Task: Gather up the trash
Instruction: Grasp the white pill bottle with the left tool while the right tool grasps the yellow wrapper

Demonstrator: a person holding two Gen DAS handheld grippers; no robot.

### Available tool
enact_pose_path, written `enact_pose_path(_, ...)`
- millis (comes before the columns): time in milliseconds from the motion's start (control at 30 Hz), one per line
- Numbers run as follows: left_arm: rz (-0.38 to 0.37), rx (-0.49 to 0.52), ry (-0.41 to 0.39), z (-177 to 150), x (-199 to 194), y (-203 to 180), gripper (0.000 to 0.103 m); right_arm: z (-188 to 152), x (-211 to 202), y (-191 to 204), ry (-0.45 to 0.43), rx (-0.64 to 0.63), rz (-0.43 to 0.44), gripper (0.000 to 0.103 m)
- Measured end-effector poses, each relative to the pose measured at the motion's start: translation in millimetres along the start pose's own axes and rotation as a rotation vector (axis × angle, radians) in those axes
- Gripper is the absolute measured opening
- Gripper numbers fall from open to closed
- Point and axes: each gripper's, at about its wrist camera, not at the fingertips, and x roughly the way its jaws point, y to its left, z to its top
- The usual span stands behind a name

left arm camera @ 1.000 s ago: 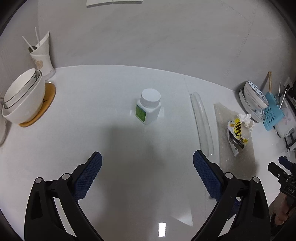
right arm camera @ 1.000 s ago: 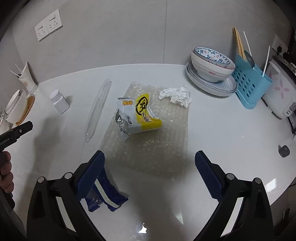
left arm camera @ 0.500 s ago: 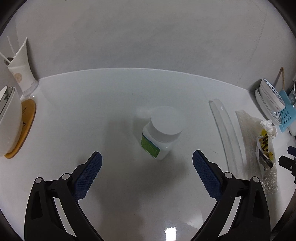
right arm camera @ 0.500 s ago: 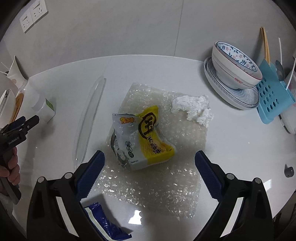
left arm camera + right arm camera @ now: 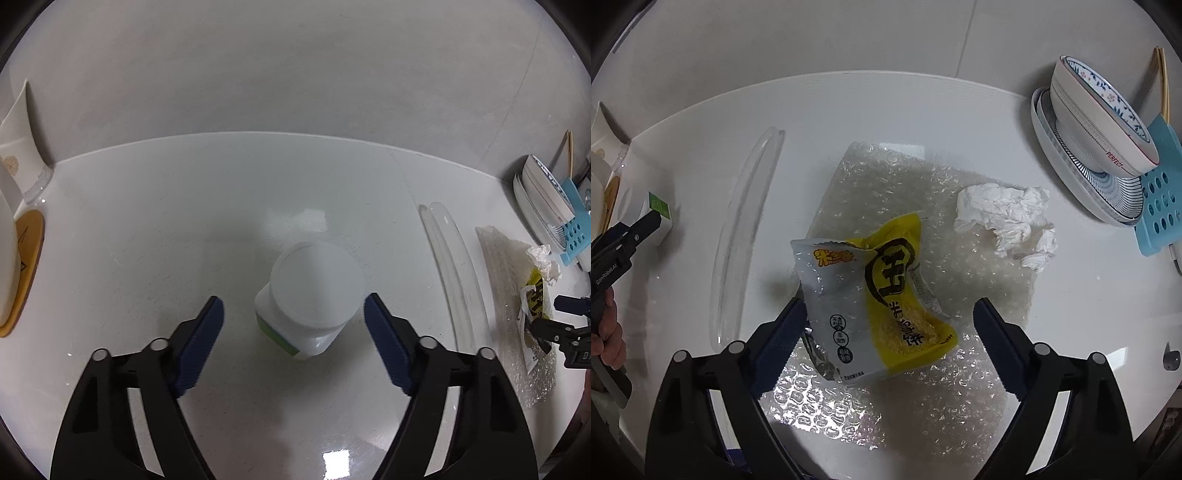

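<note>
A white bottle [image 5: 314, 299] with a white cap and a green label stands on the white counter [image 5: 184, 221]. My left gripper [image 5: 293, 306] hangs over it with the bottle between its closing jaws; the left pad stands clear of it. A yellow and silver snack wrapper [image 5: 879, 306] lies on a sheet of bubble wrap [image 5: 923, 192]. My right gripper [image 5: 890, 306] straddles the wrapper, its jaws closing, and the right pad is apart from it. A crumpled tissue [image 5: 1004, 218] rests on the sheet's far right corner. A clear plastic strip [image 5: 746, 229] lies left of the sheet.
A patterned bowl on stacked plates [image 5: 1100, 122] and a blue utensil rack [image 5: 1160, 199] stand at the back right. A white bowl on a wooden coaster [image 5: 22, 266] and a paper cup [image 5: 18, 147] sit at the far left. The wall runs close behind the counter.
Both grippers have moved forward and down, the left onto the bottle, the right onto the snack wrapper. Both pairs of jaws have narrowed, the left more.
</note>
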Motion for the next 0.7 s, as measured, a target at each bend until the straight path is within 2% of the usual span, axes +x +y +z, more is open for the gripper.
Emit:
enact_pose_path(133, 0.01, 0.016, 0.01, 1, 3, -1, 0.051, 2, 12, 3, 0.046, -0.002, -0.003, 0.077)
enact_pose_path(233, 0.018, 0.028, 0.004, 4, 2, -4, 0.05, 2, 16, 10, 0.045, -0.014, -0.015, 0.071)
enact_pose_path(267, 0.018, 0.026, 0.003, 4, 1, -4, 0.05, 2, 15, 12, 0.042, -0.018, -0.015, 0.06)
enact_pose_path(400, 0.025, 0.004, 0.023, 3, -1, -2, 0.05, 1, 15, 15, 0.048, -0.024, -0.013, 0.044)
enact_pose_path(533, 0.009, -0.019, 0.029, -1, -10, 1, 0.05, 2, 14, 15, 0.042, -0.022, -0.023, 0.034)
enact_pose_path(700, -0.001, -0.015, 0.026, -5, -22, -5, 0.05, 2, 14, 7, 0.05, -0.023, -0.028, 0.027)
